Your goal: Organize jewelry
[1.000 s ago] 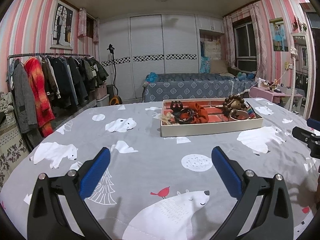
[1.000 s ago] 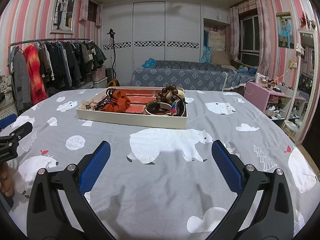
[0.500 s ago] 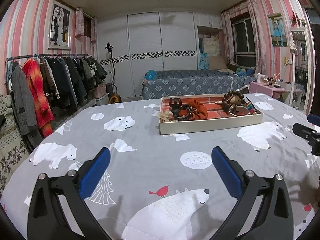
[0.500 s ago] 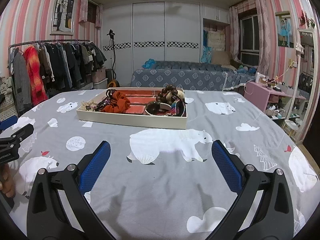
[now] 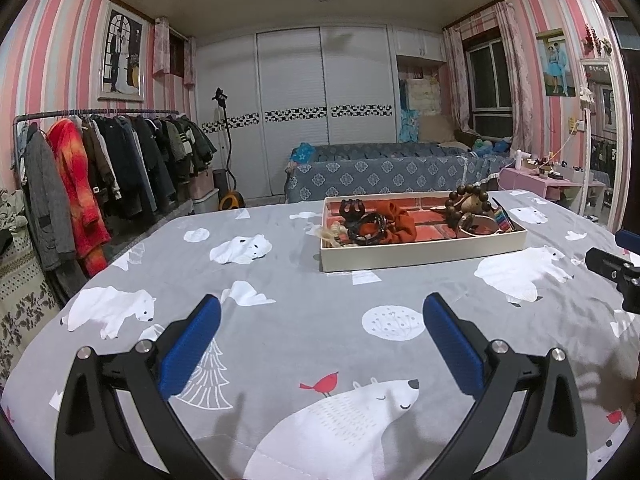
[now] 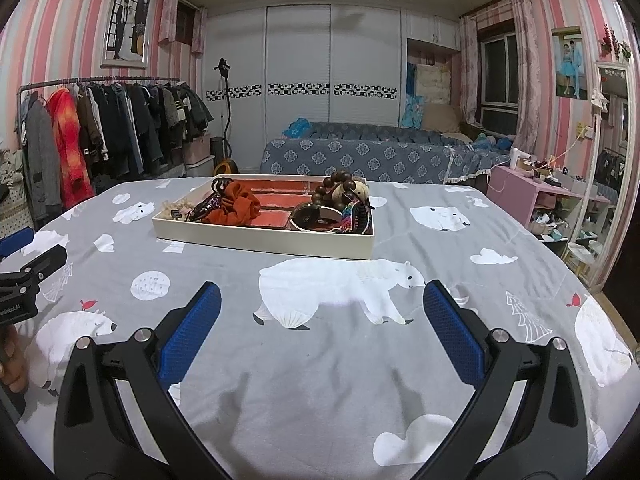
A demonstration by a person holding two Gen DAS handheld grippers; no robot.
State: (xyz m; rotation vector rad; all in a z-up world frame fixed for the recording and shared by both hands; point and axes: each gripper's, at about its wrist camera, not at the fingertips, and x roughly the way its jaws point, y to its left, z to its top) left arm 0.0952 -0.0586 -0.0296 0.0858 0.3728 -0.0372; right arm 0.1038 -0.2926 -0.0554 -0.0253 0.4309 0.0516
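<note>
A cream tray with a red lining sits on the grey polar-bear bedspread. It holds an orange scrunchie, a dark bead bracelet, a black hair claw, dark bangles and a rainbow braided band. My left gripper is open, low over the spread, well short of the tray. My right gripper is open too, nothing between its fingers. Each view shows the other gripper at its edge.
A clothes rack full of coats stands at the left. Beyond the tray is a blue patterned sofa and white wardrobe doors. A pink side table and a mirror stand at the right. A hand holds the left gripper.
The left wrist view has tilted slightly, so the tray sits a little lower and nearer in it. The right view is almost unchanged. Both grippers stay open.
</note>
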